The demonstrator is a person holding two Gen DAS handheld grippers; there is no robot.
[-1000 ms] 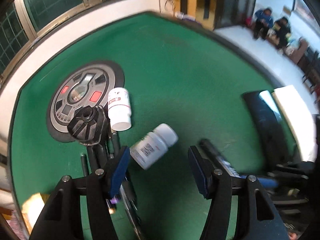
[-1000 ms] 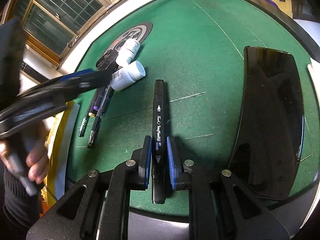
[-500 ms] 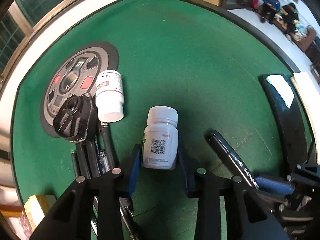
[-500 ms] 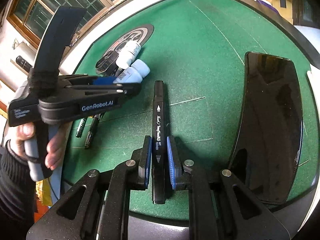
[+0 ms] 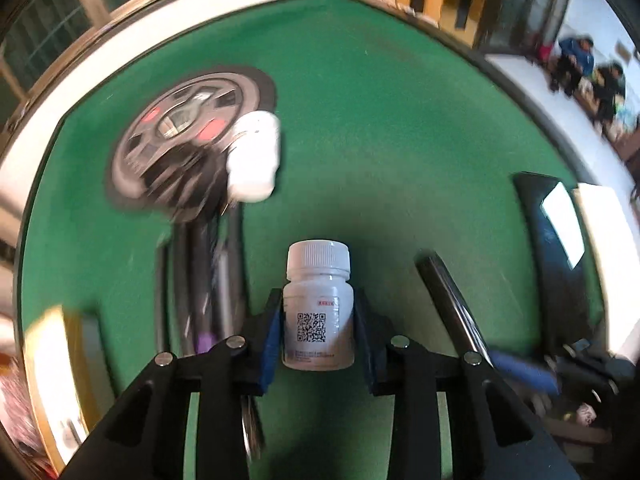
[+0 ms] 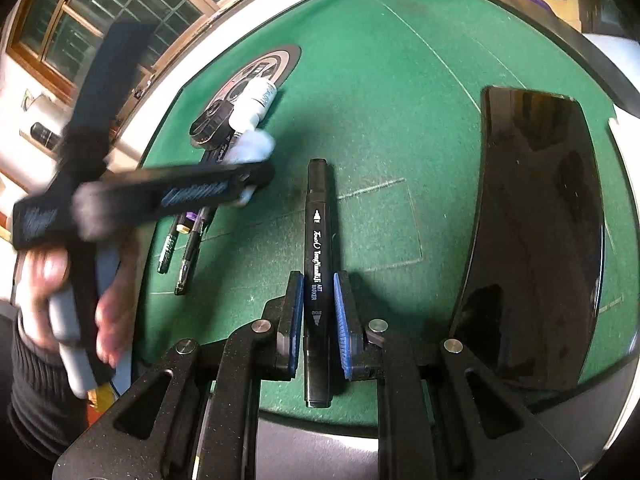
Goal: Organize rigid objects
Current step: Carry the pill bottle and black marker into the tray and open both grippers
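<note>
My left gripper (image 5: 318, 328) is shut on a white pill bottle (image 5: 318, 312) with a QR label and holds it above the green felt; in the right wrist view it shows blurred (image 6: 252, 148) at the tip of the left gripper (image 6: 256, 176). My right gripper (image 6: 316, 312) straddles a black art marker (image 6: 316, 248) that lies on the felt; the pads stand slightly off its sides. The marker also shows in the left wrist view (image 5: 448, 304). A second white bottle (image 5: 256, 160) lies on its side by a round black dial (image 5: 184, 128).
Several pens (image 6: 188, 248) lie left of the marker, beside a black lens-like part (image 6: 212, 124). A glossy black tray (image 6: 536, 232) sits at the right. The table's white rim (image 5: 120, 40) curves around the felt. People sit far off at the right (image 5: 580, 60).
My left gripper has lifted the white bottle off the felt and drawn back. My right gripper's pads have opened slightly off the marker, which has not moved.
</note>
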